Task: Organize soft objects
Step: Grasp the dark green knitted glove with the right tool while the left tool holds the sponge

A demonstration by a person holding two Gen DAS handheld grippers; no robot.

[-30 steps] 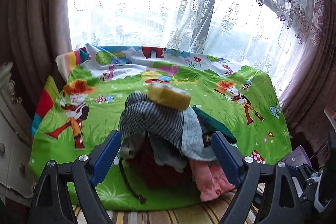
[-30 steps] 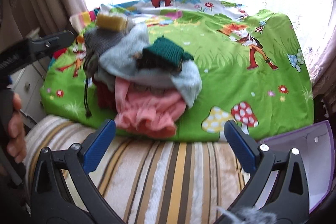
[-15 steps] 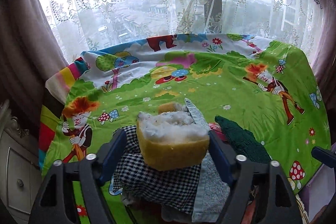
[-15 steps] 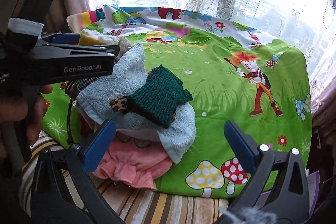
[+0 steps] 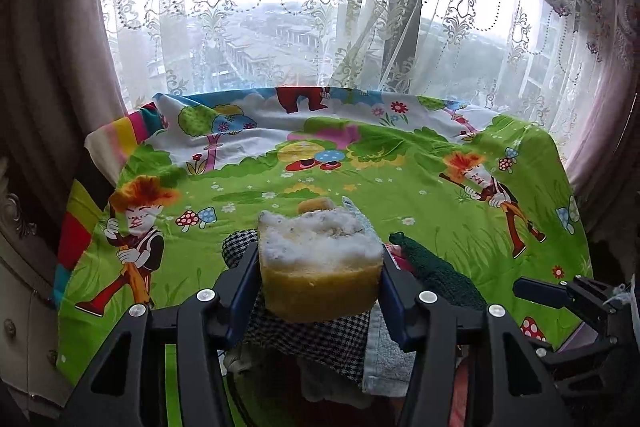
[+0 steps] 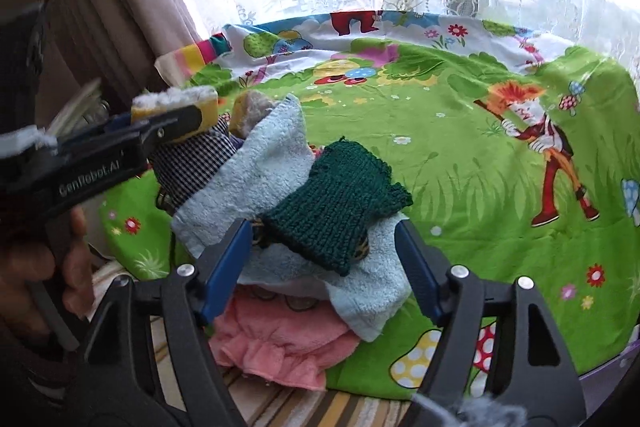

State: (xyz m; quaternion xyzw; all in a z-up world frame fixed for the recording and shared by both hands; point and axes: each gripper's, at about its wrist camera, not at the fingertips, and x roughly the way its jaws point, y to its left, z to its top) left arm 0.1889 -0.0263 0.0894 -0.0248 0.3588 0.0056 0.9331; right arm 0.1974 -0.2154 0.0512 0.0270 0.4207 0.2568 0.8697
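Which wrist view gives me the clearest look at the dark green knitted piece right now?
The right wrist view: the green knitted piece lies whole on the light blue towel, between the right gripper fingers, which have been closing. The left wrist view shows only a strip of it beside the yellow sponge.

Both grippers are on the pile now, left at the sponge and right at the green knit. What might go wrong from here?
1. The left gripper has just been closing on the sponge, which sits on the checked cloth; a low finger may snag that cloth.
2. The right gripper has also been closing, not yet pressing the green knit. The blue towel lies right beneath, so both may lift together.
3. The pink cloth hangs off the front edge; pulling the pile could drop it.
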